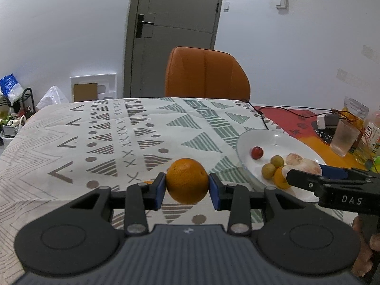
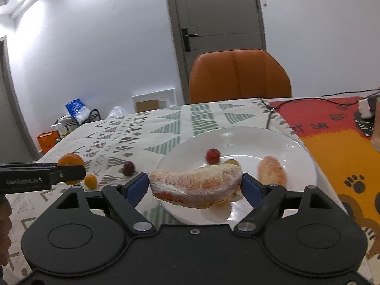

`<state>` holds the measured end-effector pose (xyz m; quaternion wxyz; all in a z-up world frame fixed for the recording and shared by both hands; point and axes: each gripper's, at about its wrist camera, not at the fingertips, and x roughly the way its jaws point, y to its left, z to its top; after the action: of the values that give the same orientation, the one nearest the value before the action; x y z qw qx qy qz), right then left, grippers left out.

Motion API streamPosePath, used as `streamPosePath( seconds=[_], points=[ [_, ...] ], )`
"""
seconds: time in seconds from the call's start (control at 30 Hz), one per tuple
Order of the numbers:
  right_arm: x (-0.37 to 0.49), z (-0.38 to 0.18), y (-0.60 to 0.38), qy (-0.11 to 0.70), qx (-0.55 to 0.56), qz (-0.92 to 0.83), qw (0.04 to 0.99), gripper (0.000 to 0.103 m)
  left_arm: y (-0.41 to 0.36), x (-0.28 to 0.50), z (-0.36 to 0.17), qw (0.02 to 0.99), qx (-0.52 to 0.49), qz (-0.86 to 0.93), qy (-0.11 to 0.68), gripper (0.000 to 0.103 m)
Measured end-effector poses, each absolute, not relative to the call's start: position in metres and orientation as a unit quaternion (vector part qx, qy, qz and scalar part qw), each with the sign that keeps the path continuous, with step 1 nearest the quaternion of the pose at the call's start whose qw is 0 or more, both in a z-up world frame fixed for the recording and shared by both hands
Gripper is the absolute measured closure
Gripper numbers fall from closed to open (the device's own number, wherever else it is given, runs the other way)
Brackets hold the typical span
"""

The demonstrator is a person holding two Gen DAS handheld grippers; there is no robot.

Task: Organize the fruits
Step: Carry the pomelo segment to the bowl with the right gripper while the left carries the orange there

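Note:
My left gripper is shut on an orange and holds it above the patterned tablecloth, left of the white plate. My right gripper is shut on a peeled pomelo segment over the near part of the plate. On the plate lie a red fruit, a second pomelo segment, two green fruits and a small orange fruit. A small orange fruit and a dark red fruit lie on the cloth left of the plate.
An orange chair stands behind the table. At the right are a plastic cup, bottles, a charger and cables on a red and orange mat.

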<state>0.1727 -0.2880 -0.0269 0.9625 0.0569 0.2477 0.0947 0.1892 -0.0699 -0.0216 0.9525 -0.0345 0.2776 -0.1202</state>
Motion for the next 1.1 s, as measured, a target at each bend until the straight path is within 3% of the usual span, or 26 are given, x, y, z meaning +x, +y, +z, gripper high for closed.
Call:
streamPosePath(
  seconds=[1.1],
  points=[
    [0.171,-0.030,-0.359,0.238,0.053,0.027,0.969,0.017,-0.159,0.214,-0.026,0.940,0.002,-0.194,0.283,0.066]
  ],
)
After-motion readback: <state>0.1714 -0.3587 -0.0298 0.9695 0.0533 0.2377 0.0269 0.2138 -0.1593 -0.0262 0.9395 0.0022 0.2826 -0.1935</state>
